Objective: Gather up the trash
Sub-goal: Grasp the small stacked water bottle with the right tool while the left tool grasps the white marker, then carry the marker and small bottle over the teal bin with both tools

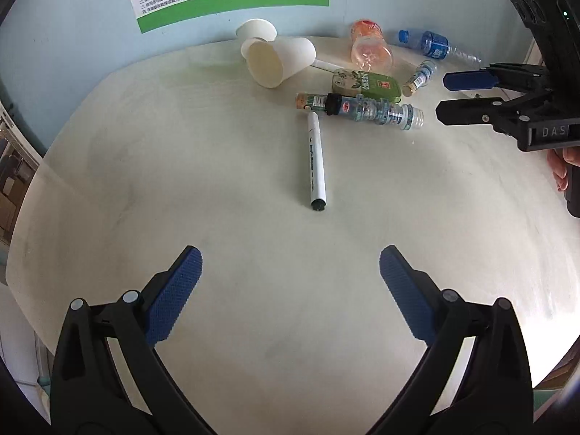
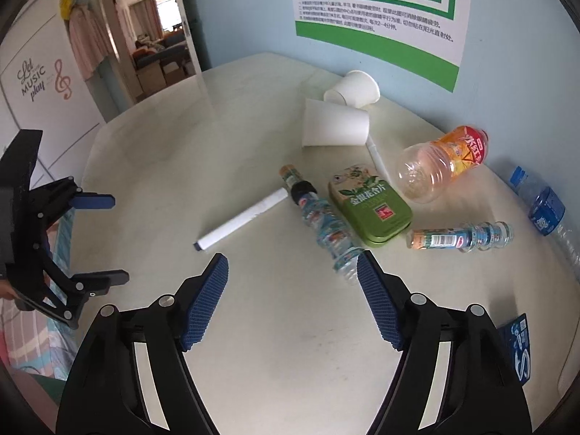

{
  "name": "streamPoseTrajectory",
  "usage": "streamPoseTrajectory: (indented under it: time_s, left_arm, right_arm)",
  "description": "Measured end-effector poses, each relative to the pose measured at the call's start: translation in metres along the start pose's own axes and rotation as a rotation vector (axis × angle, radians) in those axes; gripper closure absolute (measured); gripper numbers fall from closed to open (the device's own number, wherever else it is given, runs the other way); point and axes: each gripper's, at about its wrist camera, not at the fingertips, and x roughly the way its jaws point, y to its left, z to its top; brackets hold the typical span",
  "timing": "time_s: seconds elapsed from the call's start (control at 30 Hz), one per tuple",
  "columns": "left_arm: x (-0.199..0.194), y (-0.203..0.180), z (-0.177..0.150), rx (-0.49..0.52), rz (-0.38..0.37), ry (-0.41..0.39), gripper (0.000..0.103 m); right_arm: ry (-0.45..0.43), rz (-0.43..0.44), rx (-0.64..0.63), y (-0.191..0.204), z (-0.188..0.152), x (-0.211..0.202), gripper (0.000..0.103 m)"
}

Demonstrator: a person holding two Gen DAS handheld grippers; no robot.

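Observation:
Trash lies on a pale table (image 1: 163, 181): a white marker (image 1: 316, 161), a crushed clear bottle (image 1: 373, 110), a green tin (image 1: 366, 85), two tipped paper cups (image 1: 279, 59), an orange-labelled bottle (image 1: 369, 47), a blue-labelled bottle (image 1: 433, 45) and a small crushed bottle (image 1: 420, 76). My left gripper (image 1: 290, 257) hangs open above bare table, short of the marker. My right gripper (image 2: 291, 259) is open with nothing between its pads; the crushed bottle (image 2: 322, 224) ends just by its right fingertip, and the marker (image 2: 241, 219) lies ahead to the left.
A blue wall with a green-and-white poster (image 2: 377, 18) backs the table. A blue packet (image 2: 518, 344) lies at the right edge. A thin white stick (image 2: 377, 157) lies behind the tin (image 2: 369, 206). Left of the table are a white door and an open doorway (image 2: 152, 36).

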Motion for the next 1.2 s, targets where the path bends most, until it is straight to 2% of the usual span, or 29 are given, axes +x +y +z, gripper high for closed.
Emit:
streamPoseTrajectory:
  time_s: [0.07, 0.13, 0.2, 0.23, 0.33, 0.4, 0.57, 0.63, 0.67, 0.73, 0.77, 0.8, 0.83, 0.97, 1.2]
  left_arm:
    - [0.009, -0.004, 0.003, 0.014, -0.013, 0.006, 0.007]
    - [0.021, -0.008, 0.012, 0.016, -0.013, 0.013, 0.007]
    - [0.03, -0.005, 0.021, -0.018, -0.003, 0.023, 0.009]
    - [0.035, -0.002, 0.025, -0.039, -0.003, 0.032, 0.01]
    - [0.049, 0.002, 0.034, -0.072, -0.022, 0.05, 0.016]
    - [0.059, 0.0, 0.037, -0.053, -0.008, 0.072, 0.025]
    - [0.074, -0.006, 0.039, -0.042, -0.005, 0.089, 0.034]
    - [0.074, -0.006, 0.04, -0.058, -0.014, 0.084, 0.044]
    - [0.074, -0.007, 0.043, -0.062, -0.021, 0.083, 0.052]
    - [0.074, -0.008, 0.046, -0.061, -0.025, 0.079, 0.061]
    - [0.074, -0.009, 0.046, -0.06, -0.024, 0.078, 0.071]
    - [0.073, -0.009, 0.048, -0.059, -0.028, 0.078, 0.086]
    - [0.073, -0.009, 0.05, -0.055, -0.03, 0.08, 0.091]
    - [0.075, -0.01, 0.051, -0.063, -0.055, 0.086, 0.092]
    - [0.042, 0.006, 0.039, -0.102, -0.082, 0.038, 0.092]
  right_arm:
    - [0.013, 0.003, -0.028, -0.003, 0.001, 0.009, 0.031]
    - [0.046, 0.013, -0.053, -0.005, 0.003, 0.023, 0.039]
    - [0.08, 0.027, -0.068, -0.011, 0.004, 0.038, 0.041]
    - [0.094, 0.034, -0.071, -0.014, 0.006, 0.045, 0.046]
    - [0.114, 0.054, -0.079, -0.022, 0.008, 0.06, 0.049]
    - [0.117, 0.062, -0.095, -0.025, 0.01, 0.068, 0.049]
    - [0.133, 0.071, -0.162, -0.025, 0.011, 0.086, 0.051]
    - [0.126, 0.076, -0.177, -0.021, 0.012, 0.087, 0.053]
    - [0.122, 0.08, -0.181, -0.021, 0.012, 0.089, 0.054]
    - [0.122, 0.082, -0.184, -0.02, 0.014, 0.095, 0.068]
    - [0.113, 0.081, -0.182, -0.02, 0.014, 0.096, 0.07]
    - [0.112, 0.085, -0.173, -0.02, 0.015, 0.098, 0.07]
    - [0.114, 0.09, -0.158, -0.021, 0.016, 0.098, 0.07]
    - [0.127, 0.126, -0.104, -0.025, 0.012, 0.091, 0.07]
    - [0.088, 0.167, -0.032, -0.024, 0.015, 0.051, 0.07]
